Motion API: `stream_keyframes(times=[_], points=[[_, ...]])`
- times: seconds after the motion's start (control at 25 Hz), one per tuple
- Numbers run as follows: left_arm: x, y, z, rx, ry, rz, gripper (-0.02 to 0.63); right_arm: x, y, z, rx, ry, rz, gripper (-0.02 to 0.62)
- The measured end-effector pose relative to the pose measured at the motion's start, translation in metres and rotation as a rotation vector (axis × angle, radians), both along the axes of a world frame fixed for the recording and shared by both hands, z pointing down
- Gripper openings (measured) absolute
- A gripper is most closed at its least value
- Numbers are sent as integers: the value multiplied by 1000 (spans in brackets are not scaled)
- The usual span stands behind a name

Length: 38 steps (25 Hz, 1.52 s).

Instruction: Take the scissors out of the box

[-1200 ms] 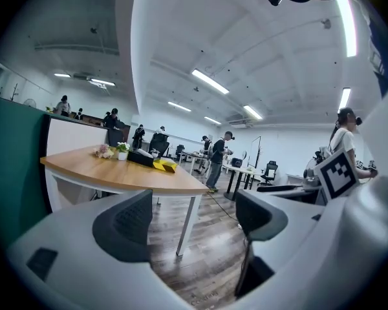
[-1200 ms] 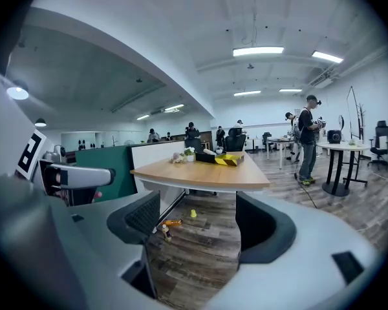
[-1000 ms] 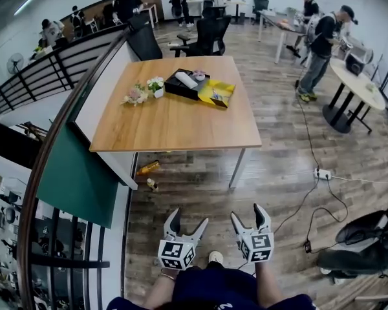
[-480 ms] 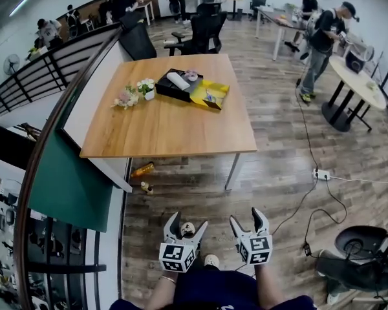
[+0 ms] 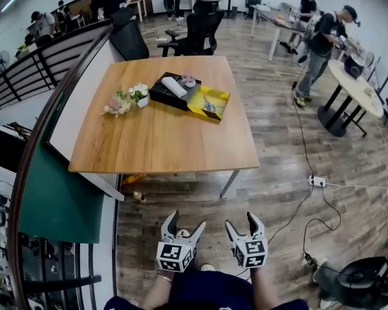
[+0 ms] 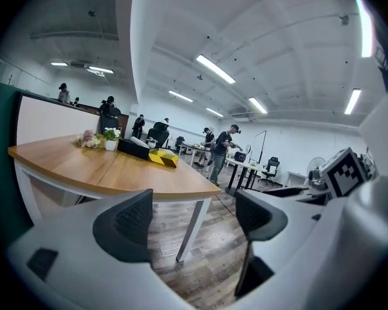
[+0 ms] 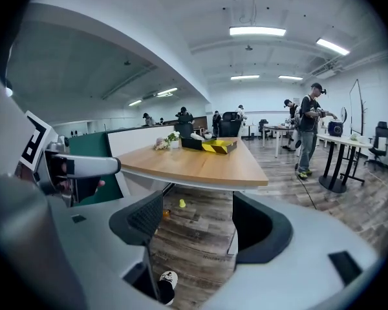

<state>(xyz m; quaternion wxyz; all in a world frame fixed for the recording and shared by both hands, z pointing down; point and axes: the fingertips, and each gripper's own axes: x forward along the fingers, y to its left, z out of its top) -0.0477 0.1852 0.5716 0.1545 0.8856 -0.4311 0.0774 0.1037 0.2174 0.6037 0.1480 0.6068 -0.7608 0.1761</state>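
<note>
A black box (image 5: 176,91) with a yellow open flap (image 5: 210,102) lies at the far side of the wooden table (image 5: 161,134). A white roll lies in the box, and a small bluish item rests on the flap; it is too small to tell what it is. Both grippers hang low over the floor, well short of the table. My left gripper (image 5: 185,221) is open and empty, and so is my right gripper (image 5: 241,220). The left gripper view shows the box (image 6: 134,148) far past the open left gripper (image 6: 193,218). The right gripper view shows the box (image 7: 195,143) beyond the open right gripper (image 7: 197,221).
A small flower pot (image 5: 140,95) and a bouquet (image 5: 116,104) sit left of the box. A curved railing (image 5: 35,166) and a green panel run along the left. Bottles (image 5: 134,179) lie under the table. A power strip (image 5: 317,181) with cables lies on the floor at right. People and office chairs stand beyond.
The table has drawn nearer and lower in the head view, so I have moved towards it. Both grippers keep the same open stance in front of me.
</note>
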Motion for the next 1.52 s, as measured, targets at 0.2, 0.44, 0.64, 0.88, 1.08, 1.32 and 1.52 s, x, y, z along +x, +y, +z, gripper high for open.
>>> stream_keyframes(times=[0.2,0.44,0.64,0.88,1.08,1.32,1.52], points=[[3,-55,6,-21,-10,71,385,-14,-52,1,-16,9,13,325],[-1,-113,-1,-5,-12,145,385,-29,-103,0,-20,10,64,325],[-12,-149,2,-4,-12,181,384,-41,-129,2,-23,16,115,324],[-19,-172,1,-1,-12,217,385,-54,-149,7,-41,18,132,321],[-28,-181,1,-3,-15,212,383,-64,-163,6,-44,19,114,316],[-35,-201,7,-5,-26,173,384,-65,-193,6,-21,14,81,302],[-32,-227,8,3,-40,118,383,-53,-227,11,-18,0,50,301]])
